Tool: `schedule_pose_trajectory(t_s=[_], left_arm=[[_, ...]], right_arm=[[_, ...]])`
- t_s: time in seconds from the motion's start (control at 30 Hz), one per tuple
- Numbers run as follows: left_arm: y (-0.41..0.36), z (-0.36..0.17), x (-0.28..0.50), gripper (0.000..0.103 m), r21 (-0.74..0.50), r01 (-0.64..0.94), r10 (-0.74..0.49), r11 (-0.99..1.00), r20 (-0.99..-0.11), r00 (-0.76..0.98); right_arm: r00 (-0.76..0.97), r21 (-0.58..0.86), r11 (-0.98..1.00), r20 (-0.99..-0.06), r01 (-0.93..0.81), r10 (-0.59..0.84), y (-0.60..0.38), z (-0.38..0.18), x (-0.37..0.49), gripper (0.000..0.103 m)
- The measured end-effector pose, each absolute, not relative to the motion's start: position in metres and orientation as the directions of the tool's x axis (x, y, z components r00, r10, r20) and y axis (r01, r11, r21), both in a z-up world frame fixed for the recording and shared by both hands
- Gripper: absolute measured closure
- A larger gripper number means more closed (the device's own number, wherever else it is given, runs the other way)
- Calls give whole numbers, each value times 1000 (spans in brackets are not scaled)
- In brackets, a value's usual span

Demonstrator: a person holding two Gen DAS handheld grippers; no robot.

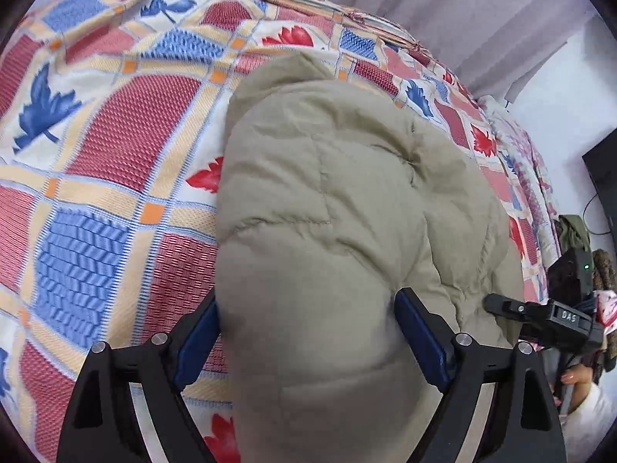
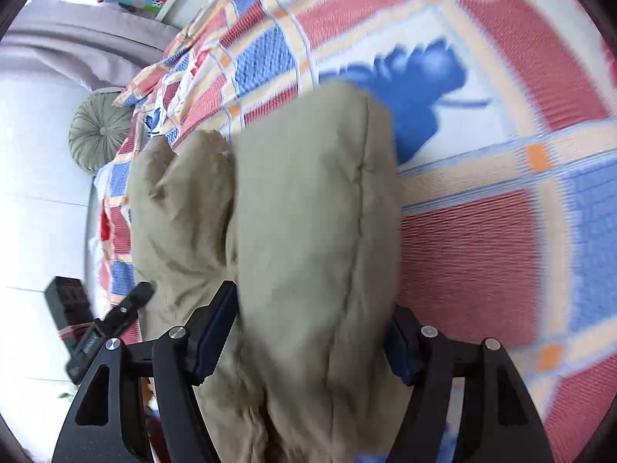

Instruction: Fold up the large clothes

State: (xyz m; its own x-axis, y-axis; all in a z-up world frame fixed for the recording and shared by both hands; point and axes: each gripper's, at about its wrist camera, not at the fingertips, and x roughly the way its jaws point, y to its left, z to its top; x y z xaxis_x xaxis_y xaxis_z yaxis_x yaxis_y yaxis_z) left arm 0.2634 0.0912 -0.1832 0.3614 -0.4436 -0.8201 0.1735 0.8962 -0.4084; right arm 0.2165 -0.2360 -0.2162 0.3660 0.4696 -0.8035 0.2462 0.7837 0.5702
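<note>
A puffy khaki quilted jacket lies bunched on a bed covered by a patchwork blanket of red, blue and cream squares with leaf prints. In the left wrist view the left gripper has its blue-padded fingers pressed against either side of a thick roll of the jacket, so the jaws stand wide but are clamped on the padded cloth; the garment runs from 6 o'clock up through the centre towards 12 o'clock, with blanket showing from 7 to 11 o'clock. At about 4 o'clock in that view the right gripper shows as a black body with a small label, its tip touching the jacket's edge, and part of a hand with a white sleeve sits below it. In the right wrist view the right gripper likewise has its fingers squeezed onto a fat fold of the jacket, which fills the middle from 6 to 12 o'clock; the blanket, blurred here, spreads from 1 to 5 o'clock. The left gripper appears at 8 o'clock, beside the jacket's lower edge. A round pleated green cushion sits at 10 o'clock just beyond the bed's edge, and grey curtains hang near 11 o'clock.
</note>
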Motion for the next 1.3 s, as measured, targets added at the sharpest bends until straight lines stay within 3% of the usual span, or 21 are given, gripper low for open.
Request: schedule_pose_trajectory(t_s=[0.03, 0.1, 0.13, 0.17, 0.33, 0.5, 0.6, 0.83, 0.9, 0.97, 1.13, 1.17, 1.23, 1.3], left_arm=[[96, -174, 256, 15, -393, 189, -436, 900, -818, 375], [103, -159, 240, 15, -366, 213, -422, 906, -818, 391], [106, -154, 230, 15, -353, 220, -414, 909, -819, 397], [106, -151, 224, 15, -350, 223, -413, 910, -821, 395], [98, -165, 191, 15, -284, 220, -350, 933, -860, 372], [90, -194, 182, 14, -296, 196, -348, 935, -874, 341], [86, -195, 176, 13, -279, 196, -331, 940, -884, 331], [83, -165, 159, 14, -201, 181, -253, 963, -907, 336], [82, -154, 151, 14, -186, 178, -239, 966, -908, 344], [81, -145, 142, 14, -178, 168, -227, 970, -912, 342], [80, -121, 120, 13, -156, 145, -198, 977, -915, 352], [79, -116, 116, 0, -149, 144, -191, 978, -917, 350], [78, -109, 109, 0, -139, 142, -181, 980, -919, 351], [76, -102, 102, 0, -129, 145, -173, 981, -921, 349]], right_arm=[[377, 544, 803, -816, 243, 438, -237, -205, 208, 31], [409, 510, 831, -822, 220, 396, -235, -183, 190, 54], [414, 502, 841, -821, 199, 393, -231, -174, 181, 74], [416, 498, 849, -820, 177, 394, -225, -166, 172, 78], [381, 465, 885, -824, 33, 419, -196, -156, 156, 82], [248, 368, 927, -907, 73, 341, -189, -219, 135, 85], [237, 394, 910, -903, 128, 358, -195, -227, 134, 85], [279, 368, 925, -902, 98, 329, -197, -178, 110, 80], [279, 355, 927, -908, 117, 313, -197, -169, 101, 73], [281, 336, 933, -915, 132, 290, -196, -161, 93, 49], [281, 287, 948, -929, 139, 240, -188, -142, 75, 43], [285, 285, 948, -929, 142, 236, -189, -138, 71, 39], [295, 273, 950, -930, 153, 220, -189, -131, 65, 31], [306, 261, 952, -930, 162, 203, -188, -123, 61, 31]])
